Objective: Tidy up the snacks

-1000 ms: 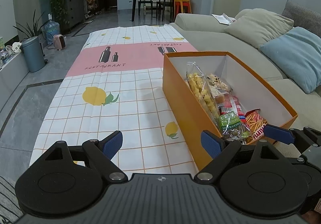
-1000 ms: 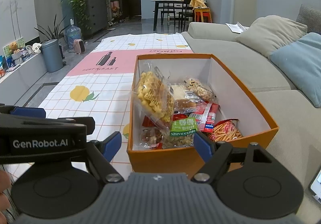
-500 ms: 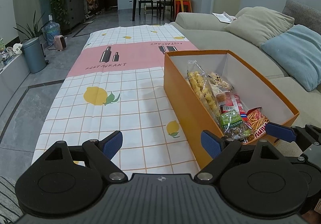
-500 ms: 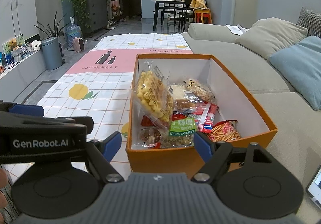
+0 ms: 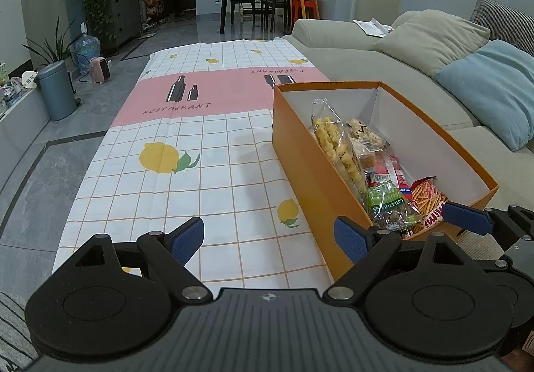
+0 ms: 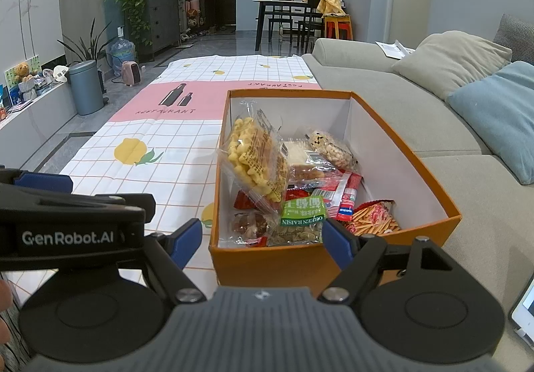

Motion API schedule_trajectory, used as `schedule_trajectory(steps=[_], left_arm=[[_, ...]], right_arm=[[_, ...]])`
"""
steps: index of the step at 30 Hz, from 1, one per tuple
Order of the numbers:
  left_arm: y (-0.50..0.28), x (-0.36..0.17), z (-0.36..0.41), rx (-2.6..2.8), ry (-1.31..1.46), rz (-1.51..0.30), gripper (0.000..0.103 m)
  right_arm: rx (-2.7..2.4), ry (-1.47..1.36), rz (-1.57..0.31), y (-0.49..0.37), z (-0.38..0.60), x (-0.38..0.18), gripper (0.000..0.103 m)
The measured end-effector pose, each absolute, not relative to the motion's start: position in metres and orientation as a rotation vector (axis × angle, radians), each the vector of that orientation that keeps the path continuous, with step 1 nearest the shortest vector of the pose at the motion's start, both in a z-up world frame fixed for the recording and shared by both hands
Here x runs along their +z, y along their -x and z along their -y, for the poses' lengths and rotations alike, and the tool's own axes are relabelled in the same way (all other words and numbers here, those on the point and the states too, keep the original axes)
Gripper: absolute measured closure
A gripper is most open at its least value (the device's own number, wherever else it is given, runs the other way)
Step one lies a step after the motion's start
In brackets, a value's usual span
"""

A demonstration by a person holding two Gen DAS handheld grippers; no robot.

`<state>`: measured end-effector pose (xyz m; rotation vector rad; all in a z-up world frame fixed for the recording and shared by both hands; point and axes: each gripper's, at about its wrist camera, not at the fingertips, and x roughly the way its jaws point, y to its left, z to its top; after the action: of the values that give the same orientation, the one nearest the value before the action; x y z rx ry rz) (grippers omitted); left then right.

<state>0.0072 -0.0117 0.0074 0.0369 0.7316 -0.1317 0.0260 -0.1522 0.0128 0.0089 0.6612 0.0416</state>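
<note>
An orange cardboard box with a white inside stands on the right side of the table, and also shows in the left wrist view. It holds several snack packets: a yellow puff bag leaning upright, a green raisin bag, a red stick-snack bag. My right gripper is open and empty, just in front of the box's near wall. My left gripper is open and empty, over the cloth left of the box. The right gripper's finger shows in the left wrist view.
A checked tablecloth with lemons and a pink band covers the low table. A grey sofa with cushions runs along the right. A bin and plants stand on the floor at left. A tablet edge lies at bottom right.
Both grippers have drawn back slightly from the box and risen a little. The box and its snacks have not moved.
</note>
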Motion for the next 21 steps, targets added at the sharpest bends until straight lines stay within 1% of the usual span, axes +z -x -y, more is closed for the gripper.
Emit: schedule_trajectory(steps=[21], left_arm=[[-0.0061,0.0048,0.0118,-0.136,-0.033,-0.736,0.000]], right_arm=[[0.042,0.004,-0.661,-0.0268,0.1533,0.0125,0.026]])
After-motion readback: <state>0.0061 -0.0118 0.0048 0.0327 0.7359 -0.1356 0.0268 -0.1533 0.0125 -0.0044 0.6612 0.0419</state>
